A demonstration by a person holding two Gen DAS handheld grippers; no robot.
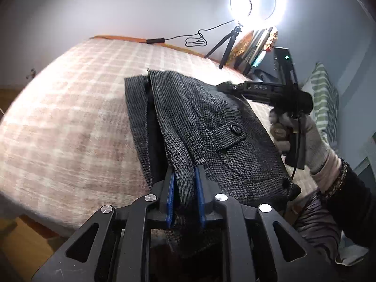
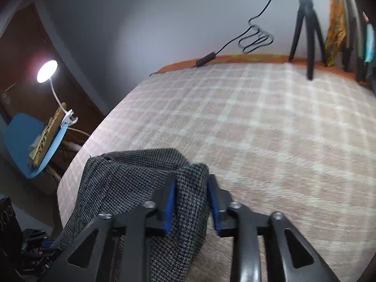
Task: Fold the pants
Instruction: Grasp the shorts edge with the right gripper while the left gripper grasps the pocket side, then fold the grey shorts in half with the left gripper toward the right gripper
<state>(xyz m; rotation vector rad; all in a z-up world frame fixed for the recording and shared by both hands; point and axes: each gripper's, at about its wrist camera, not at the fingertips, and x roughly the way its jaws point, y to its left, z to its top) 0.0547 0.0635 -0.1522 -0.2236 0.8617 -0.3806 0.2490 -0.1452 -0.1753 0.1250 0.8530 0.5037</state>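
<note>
Between the blue pads of the left claw (image 1: 185, 183) a bunched fold of the grey houndstooth pants (image 1: 211, 127) is pinched tight, while the right claw (image 2: 191, 199) stands part-way apart with another fold between its pads, its grip unclear. The pants lie folded over, a buttoned pocket flap (image 1: 231, 135) facing up. They rest on a bed (image 1: 70, 108) with a pink checked cover, a ring light (image 1: 258, 0) on a tripod by the pale wall.

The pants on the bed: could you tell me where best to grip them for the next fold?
Probably the near edge of the pants, from the bed's near side. The cloth bunches there into thick folds; the left gripper already pinches one.
</note>
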